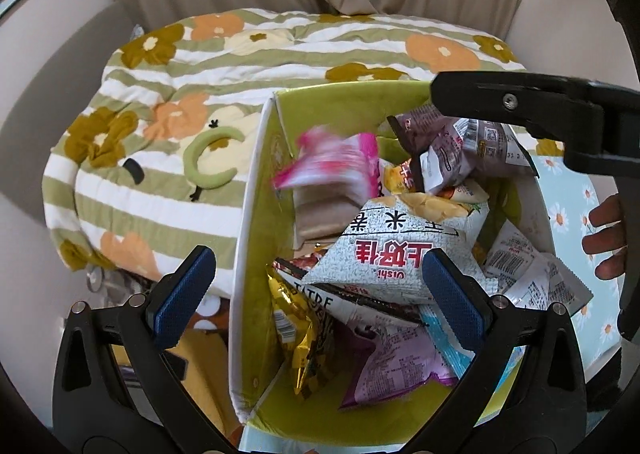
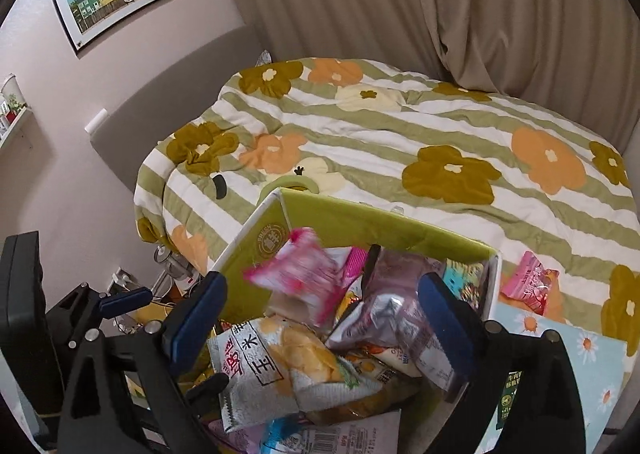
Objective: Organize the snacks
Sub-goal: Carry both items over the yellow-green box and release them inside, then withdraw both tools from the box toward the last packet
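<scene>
A cardboard box with a lime-green lining stands against the bed, heaped with snack packets. A white chip bag with red characters lies on top of the heap. A pink packet over the far part of the heap is smeared by motion blur, and no finger touches it. My left gripper hangs open above the near side of the box. My right gripper is open above the same heap, the pink packet loose ahead of it. A purple-brown packet lies by its right finger.
A striped, flowered quilt covers the bed behind the box. Another pink packet lies on it to the right, beside a pale blue daisy-print box. A person's hand grips the right tool. Clutter sits low on the left.
</scene>
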The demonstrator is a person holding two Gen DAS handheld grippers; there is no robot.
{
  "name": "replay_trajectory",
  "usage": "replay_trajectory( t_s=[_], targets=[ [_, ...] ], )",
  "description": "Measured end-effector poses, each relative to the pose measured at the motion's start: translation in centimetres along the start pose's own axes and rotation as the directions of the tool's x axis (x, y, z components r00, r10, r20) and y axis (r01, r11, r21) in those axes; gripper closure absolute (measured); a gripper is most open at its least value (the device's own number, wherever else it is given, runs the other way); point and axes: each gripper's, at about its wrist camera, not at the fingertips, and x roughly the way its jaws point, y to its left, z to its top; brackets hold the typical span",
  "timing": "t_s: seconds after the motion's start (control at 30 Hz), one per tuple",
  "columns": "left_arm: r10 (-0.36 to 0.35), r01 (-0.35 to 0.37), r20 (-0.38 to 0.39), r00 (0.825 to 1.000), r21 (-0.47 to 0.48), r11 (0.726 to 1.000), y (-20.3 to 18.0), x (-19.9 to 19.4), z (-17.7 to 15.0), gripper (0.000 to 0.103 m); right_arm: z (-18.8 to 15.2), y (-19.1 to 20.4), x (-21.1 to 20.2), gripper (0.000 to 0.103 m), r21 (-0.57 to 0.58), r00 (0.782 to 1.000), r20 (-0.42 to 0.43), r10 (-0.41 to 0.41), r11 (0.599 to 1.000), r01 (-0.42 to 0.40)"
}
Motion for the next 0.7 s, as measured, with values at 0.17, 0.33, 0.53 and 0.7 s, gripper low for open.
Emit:
replay_trajectory(
  t_s=[0.17, 0.33, 0.53, 0.7],
  targets=[
    [-0.004, 0.004, 0.009, 1.000, 0.012, 1.000, -0.2, -0.6, -0.1, 0.001, -0.5, 0.1, -1.2, 0.008, -0.001, 1.000, 0.020, -0.025, 1.000, 0.025],
    [-0.019, 0.017, 0.031, 0.999, 0.034, 0.999, -0.6, -1.9, -0.1, 0.001, -0.7, -0.1, -3.4, 0.008, 0.014, 0.997, 0.058, -0.046, 0.999, 0.045],
    [-0.078, 0.074, 0.068, 0.995, 0.059, 0.996, -1.7, -3.9, 0.5, 0.001, -1.7, -1.2, -8.0, 0.008, 0.049, 0.984, 0.117, -0.138, 0.990, 0.133],
    [-0.126, 0.116, 0.106, 0.986, 0.097, 0.989, -4.4, -5.6, 0.8, 0.001, -3.6, -3.4, -12.6, 0.008, 0.117, 0.966, 0.164, -0.200, 0.976, 0.182]
  ],
)
